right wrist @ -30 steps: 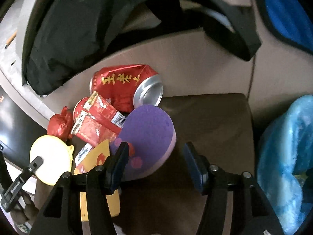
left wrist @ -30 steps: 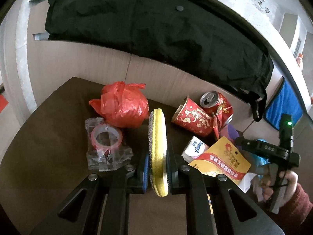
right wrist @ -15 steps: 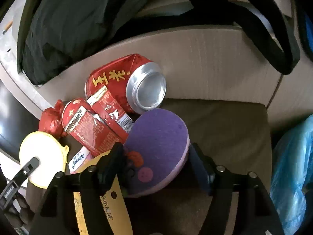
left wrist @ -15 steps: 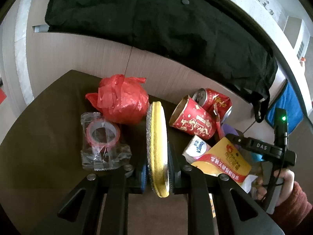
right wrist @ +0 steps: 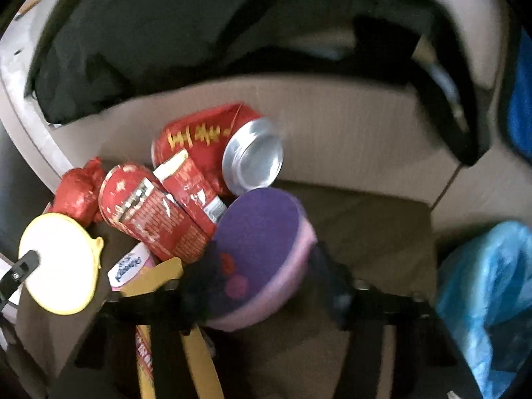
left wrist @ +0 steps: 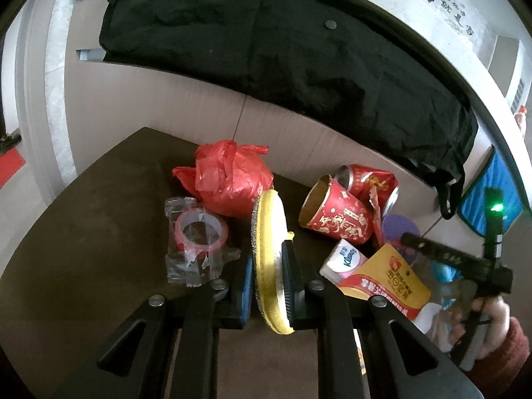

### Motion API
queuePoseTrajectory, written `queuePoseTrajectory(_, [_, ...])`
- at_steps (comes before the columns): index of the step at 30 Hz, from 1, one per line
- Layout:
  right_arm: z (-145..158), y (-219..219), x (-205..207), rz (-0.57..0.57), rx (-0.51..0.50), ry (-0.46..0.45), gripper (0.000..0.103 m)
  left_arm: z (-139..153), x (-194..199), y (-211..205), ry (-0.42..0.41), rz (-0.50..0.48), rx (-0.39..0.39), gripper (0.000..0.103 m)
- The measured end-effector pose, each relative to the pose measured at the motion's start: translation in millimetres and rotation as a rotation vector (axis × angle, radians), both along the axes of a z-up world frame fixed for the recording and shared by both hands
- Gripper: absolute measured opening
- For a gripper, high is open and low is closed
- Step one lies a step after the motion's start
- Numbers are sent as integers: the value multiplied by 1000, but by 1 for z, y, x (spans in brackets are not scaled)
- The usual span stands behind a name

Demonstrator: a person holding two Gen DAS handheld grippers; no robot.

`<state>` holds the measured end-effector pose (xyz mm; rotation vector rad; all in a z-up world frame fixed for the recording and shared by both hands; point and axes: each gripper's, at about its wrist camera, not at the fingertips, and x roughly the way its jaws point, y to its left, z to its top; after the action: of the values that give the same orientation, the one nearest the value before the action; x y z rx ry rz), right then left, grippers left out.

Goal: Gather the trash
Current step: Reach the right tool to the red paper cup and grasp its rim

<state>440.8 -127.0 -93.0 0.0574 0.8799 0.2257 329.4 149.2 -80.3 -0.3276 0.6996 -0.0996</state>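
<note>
My left gripper (left wrist: 267, 252) is shut on a round yellow sponge (left wrist: 269, 219), held on edge above the brown table (left wrist: 99, 232). In the right wrist view the same yellow sponge (right wrist: 56, 266) shows face-on at the left. My right gripper (right wrist: 266, 266) has a round purple sponge (right wrist: 259, 226) between its fingers. Its jaws are closing, and both pads touch the sponge's rim. This view is blurred. Behind the purple sponge lie a dented red can (right wrist: 216, 139) and a red paper cup (right wrist: 146, 212).
On the table lie a knotted red plastic bag (left wrist: 229, 176), a tape roll in clear wrap (left wrist: 199, 232), a tissue pack (left wrist: 345, 259) and a yellow-red packet (left wrist: 389, 279). A blue bag (right wrist: 488, 286) sits right of the table. Black cloth (left wrist: 282, 40) hangs behind.
The right gripper has pushed forward around the purple sponge, and its jaws have narrowed onto the rim. The left gripper keeps the yellow sponge and has barely moved.
</note>
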Motion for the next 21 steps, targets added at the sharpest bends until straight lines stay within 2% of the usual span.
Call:
queuePoseTrajectory(2, [11,-4,-6,14,30,-20,32,2,-3,-1,-5,2,2,15])
queuePoseTrajectory(3, [16,-7,-9,26,50,-22,24,4,-4,-1,-8,1,1,15])
queuePoseTrajectory(4, [18,-8,-10,39,65,-15,21,6,-7,-1,-14,1,0,15])
queuePoseTrajectory(8, [21,-4,-20,125,122,4,21,15,-18,-1,-37,-2,-6,15])
queuePoseTrajectory(12, [26,20,-32,198,119,-17,21,18,-27,2,-36,7,-8,15])
queuePoseTrajectory(13, [27,20,-33,194,123,-27,22,18,-30,4,-34,9,-6,15])
queuePoseTrajectory(14, [27,19,-32,182,129,-30,32,17,-32,5,-34,10,-2,15])
queuePoseTrajectory(15, [27,18,-31,165,129,-29,48,16,-34,8,-34,13,7,15])
queuePoseTrajectory(16, [28,14,-29,152,129,-34,53,16,-35,9,-35,18,13,15])
queuePoseTrajectory(19, [28,2,-28,144,103,-49,55,9,-34,14,-24,29,6,15])
queuePoseTrajectory(21, [26,9,-23,148,73,-55,55,4,-32,16,-12,30,-11,15])
